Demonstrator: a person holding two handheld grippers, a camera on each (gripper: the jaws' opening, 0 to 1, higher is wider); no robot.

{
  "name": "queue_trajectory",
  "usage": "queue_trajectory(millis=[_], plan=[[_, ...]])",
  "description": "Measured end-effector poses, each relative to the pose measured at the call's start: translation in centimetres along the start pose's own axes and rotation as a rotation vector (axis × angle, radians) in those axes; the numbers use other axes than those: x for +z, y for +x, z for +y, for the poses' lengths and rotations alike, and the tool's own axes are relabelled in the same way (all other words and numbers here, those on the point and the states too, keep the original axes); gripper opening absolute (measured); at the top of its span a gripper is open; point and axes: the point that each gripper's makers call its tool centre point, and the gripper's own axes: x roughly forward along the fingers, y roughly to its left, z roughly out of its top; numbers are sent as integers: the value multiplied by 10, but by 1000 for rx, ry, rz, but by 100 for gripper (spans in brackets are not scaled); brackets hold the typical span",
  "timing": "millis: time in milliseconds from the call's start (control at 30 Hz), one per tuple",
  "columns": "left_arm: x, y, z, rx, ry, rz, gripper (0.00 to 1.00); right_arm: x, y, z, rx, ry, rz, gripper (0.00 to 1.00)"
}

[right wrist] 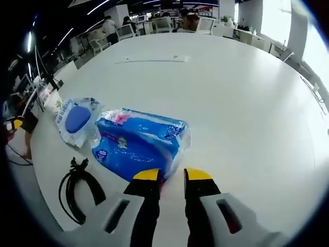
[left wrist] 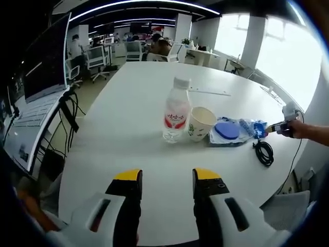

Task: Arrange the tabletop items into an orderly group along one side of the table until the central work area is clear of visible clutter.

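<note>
My left gripper hovers over the white table, jaws spread — water bottle, paper cup and blue-lidded pack stand at 12 to 1 o'clock. My right gripper pinches the blue tissue pack — coiled black cable at 9 o'clock

Blue tissue pack, black cable, white table

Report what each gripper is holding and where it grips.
The left gripper is open and holds nothing. The right gripper pinches the near edge of the blue tissue pack.
</note>
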Motion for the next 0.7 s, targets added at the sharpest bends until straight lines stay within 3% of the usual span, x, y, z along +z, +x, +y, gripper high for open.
queue_trajectory(millis=[233,367,700], plan=[[2,1,-7,-29,17,-7,39,0,-14,7,0,-9,-15,18],[2,3,-13,-58,29,-11,40,-1,-25,8,3,11,-56,19],[-1,2,-23,-115,69,-24,41,3,-56,36,70,-30,-163,24]])
